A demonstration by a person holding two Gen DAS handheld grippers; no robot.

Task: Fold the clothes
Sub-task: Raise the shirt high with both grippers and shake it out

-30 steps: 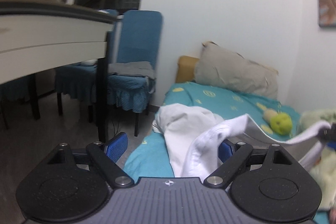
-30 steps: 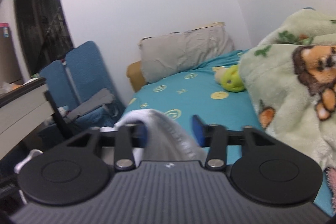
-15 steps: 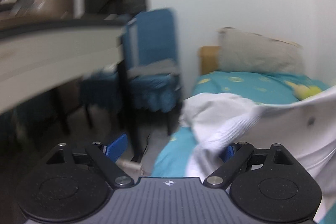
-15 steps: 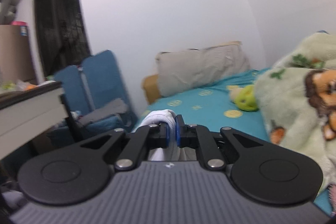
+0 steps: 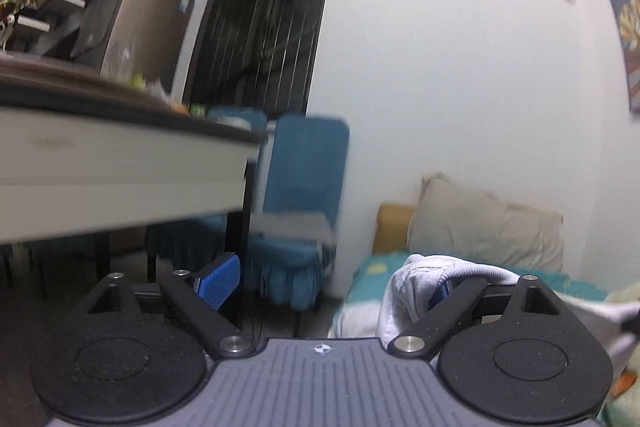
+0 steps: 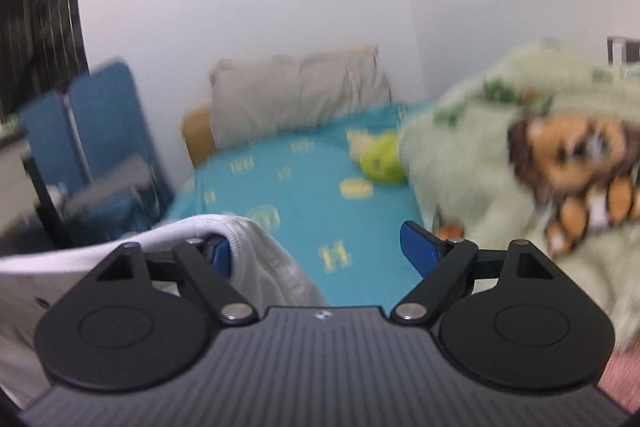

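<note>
A white garment [image 5: 404, 291] hangs over the right finger of my left gripper [image 5: 332, 283], which stands open above the bed's near corner; its left blue pad [image 5: 220, 279] is bare. In the right wrist view the same white garment [image 6: 260, 259] drapes over the left finger of my right gripper [image 6: 318, 249]. That gripper's jaws are opening wide. A fold of cloth lies inside them by the left pad, and the right pad [image 6: 416, 247] touches nothing. The cloth stretches off to the left edge.
The bed has a teal sheet [image 6: 304, 187], a beige pillow [image 6: 300, 87], a green plush toy [image 6: 384, 163] and a pale green bear blanket [image 6: 500, 147] at the right. A blue chair [image 5: 304, 179] and a desk [image 5: 120, 163] stand left of the bed.
My right gripper, shut on the white garment half a second ago, has opened wide. The left gripper has risen and tilted up, still open with the cloth over its right finger.
</note>
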